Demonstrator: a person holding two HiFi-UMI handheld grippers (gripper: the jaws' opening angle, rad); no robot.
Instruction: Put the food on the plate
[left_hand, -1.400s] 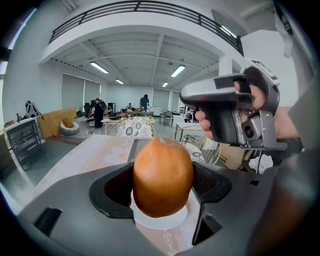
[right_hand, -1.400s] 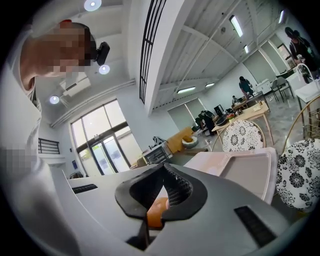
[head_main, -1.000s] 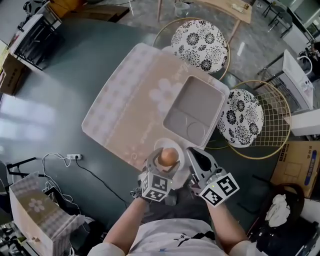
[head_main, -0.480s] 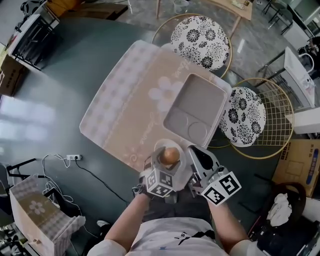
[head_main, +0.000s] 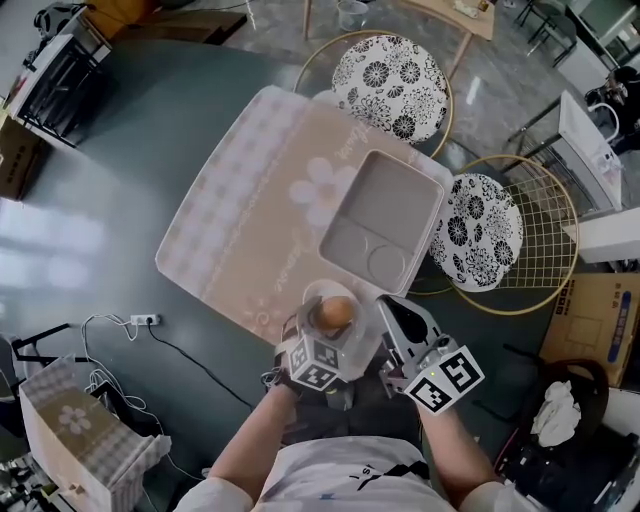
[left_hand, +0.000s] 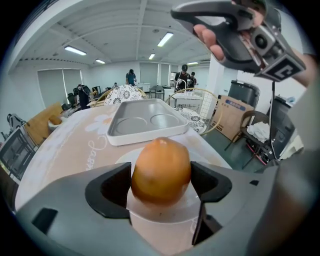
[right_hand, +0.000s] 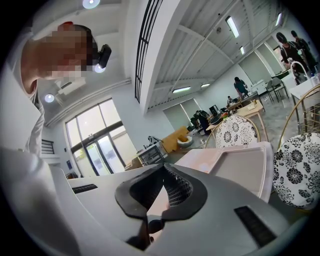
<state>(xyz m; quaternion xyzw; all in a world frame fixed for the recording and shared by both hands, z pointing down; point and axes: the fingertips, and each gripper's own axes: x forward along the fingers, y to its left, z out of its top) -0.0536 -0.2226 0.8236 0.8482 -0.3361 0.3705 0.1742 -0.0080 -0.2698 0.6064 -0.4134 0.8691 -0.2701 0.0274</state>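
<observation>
A round orange-brown piece of food (left_hand: 161, 171) sits between the jaws of my left gripper (head_main: 334, 320), which is shut on it. It hangs right over a small white plate (head_main: 322, 293) at the near edge of the table; I cannot tell whether it touches the plate (left_hand: 150, 216). My right gripper (head_main: 391, 308) is just right of the plate, raised off the table, its jaws shut together with nothing held (right_hand: 161, 189). In the left gripper view the right gripper (left_hand: 235, 27) shows at the upper right.
A grey compartment tray (head_main: 381, 226) lies on the pink patterned tablecloth (head_main: 250, 210) beyond the plate. Two wire chairs with floral cushions (head_main: 392, 72) (head_main: 484, 234) stand at the far and right sides. Cables and boxes (head_main: 70, 430) lie on the floor at left.
The left gripper stays at the plate with the food still gripped; its marker cube has tipped slightly. The right gripper has barely moved.
</observation>
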